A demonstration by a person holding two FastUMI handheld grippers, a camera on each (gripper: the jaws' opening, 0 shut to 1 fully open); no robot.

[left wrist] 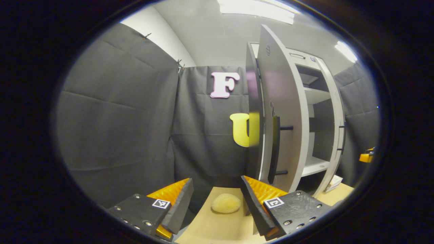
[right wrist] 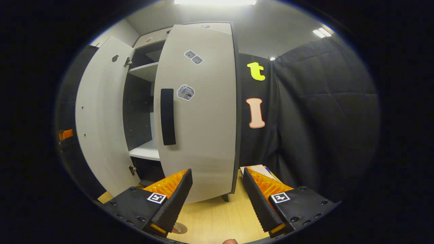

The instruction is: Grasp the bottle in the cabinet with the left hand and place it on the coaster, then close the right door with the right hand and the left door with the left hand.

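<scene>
Left gripper (left wrist: 217,200), in its own view: fingers spread wide, nothing between them, held low over a pale wood-grain table (left wrist: 220,227). A small rounded yellowish pad (left wrist: 226,203), soft-looking and slightly domed, lies flat on the table just ahead of the gap between the fingers; whether it is the coaster cannot be told.

The cabinet (left wrist: 315,101) is a tall, upright, light grey box with dark inner walls and pale flat shelves. The left door (left wrist: 281,112) stands open, edge-on toward this camera, long axis vertical; its dark bar handle (left wrist: 275,149) runs vertically, held off the panel by two short pegs. Far right of this view, a small orange part of the other gripper (left wrist: 367,156) shows.

Right gripper (right wrist: 217,200), in its own view: fingers wide apart, holding nothing, ridged inner faces toward each other, close in front of the right door (right wrist: 200,112). That door is nearly shut, a smooth matte grey panel with a vertical dark handle (right wrist: 168,117) and small stickers (right wrist: 185,92). The left door swings out to the left, hinges visible. A small round disc (right wrist: 179,228) lies on the table beneath the left finger.

No bottle can be made out on the visible shelves.
</scene>
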